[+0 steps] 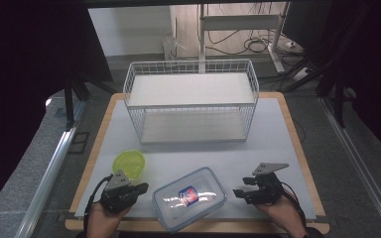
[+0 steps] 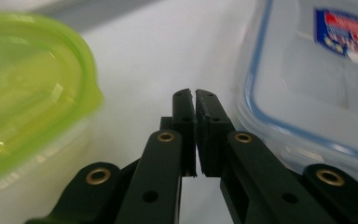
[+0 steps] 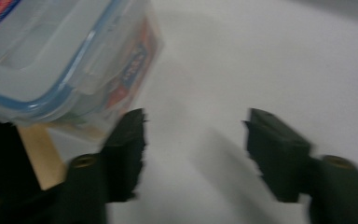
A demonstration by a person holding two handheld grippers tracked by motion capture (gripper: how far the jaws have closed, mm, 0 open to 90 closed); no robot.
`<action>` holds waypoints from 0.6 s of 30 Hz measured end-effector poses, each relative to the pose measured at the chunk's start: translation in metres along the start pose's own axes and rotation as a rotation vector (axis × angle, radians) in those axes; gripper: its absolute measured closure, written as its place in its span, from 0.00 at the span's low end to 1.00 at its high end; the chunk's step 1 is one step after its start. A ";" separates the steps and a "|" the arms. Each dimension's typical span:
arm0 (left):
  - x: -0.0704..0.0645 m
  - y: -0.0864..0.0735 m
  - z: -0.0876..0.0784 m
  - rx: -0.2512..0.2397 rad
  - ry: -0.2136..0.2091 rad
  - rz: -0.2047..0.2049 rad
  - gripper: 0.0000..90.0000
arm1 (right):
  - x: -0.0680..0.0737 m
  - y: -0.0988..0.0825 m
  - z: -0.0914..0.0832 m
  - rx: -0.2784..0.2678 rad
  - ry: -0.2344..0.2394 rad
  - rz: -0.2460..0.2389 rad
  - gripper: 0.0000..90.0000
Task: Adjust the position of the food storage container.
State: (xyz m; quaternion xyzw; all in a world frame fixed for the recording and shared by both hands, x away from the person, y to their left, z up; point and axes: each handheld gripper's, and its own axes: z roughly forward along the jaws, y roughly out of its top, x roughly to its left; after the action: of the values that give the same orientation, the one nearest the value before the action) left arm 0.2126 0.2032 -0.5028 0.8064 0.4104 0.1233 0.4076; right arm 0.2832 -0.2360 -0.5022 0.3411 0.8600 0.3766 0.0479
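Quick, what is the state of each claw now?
Left claw: closed, holding nothing, between the green bowl and the clear box.
Right claw: open, empty, beside the box.

Obstacle, near centre: clear rectangular plastic box with blue-rimmed lid (image 1: 189,198), at the front edge of the white-topped table (image 1: 278,144).
Obstacle, left: round lime-green plastic container (image 1: 128,164), just behind the left gripper (image 1: 141,189); a narrow lane of bare tabletop runs between it and the box.
Obstacle, rear: white two-tier wire shelf rack (image 1: 191,100) spanning the back.
Free room: broad bare strip between rack and box; open tabletop around the right gripper (image 1: 239,192).
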 end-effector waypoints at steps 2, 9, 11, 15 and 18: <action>-0.006 -0.007 0.000 0.024 0.001 0.005 0.97 | 0.004 0.002 -0.001 0.002 0.013 -0.027 0.60; -0.029 -0.024 0.001 0.081 -0.029 0.024 0.97 | 0.020 0.006 -0.001 0.016 0.047 -0.090 0.88; -0.034 -0.027 0.002 0.094 -0.042 0.029 0.97 | 0.023 0.006 0.001 0.032 0.057 -0.095 0.91; -0.046 -0.029 0.003 0.123 -0.058 0.056 0.98 | 0.027 0.006 0.005 0.051 0.066 -0.113 0.92; -0.047 -0.029 0.006 0.135 -0.059 0.054 0.98 | 0.029 0.006 0.006 0.054 0.072 -0.120 0.92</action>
State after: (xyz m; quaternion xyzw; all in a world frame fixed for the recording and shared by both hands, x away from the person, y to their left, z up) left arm 0.1693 0.1735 -0.5219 0.8462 0.3835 0.0825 0.3607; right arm 0.2664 -0.2107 -0.4975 0.2762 0.8900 0.3615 0.0303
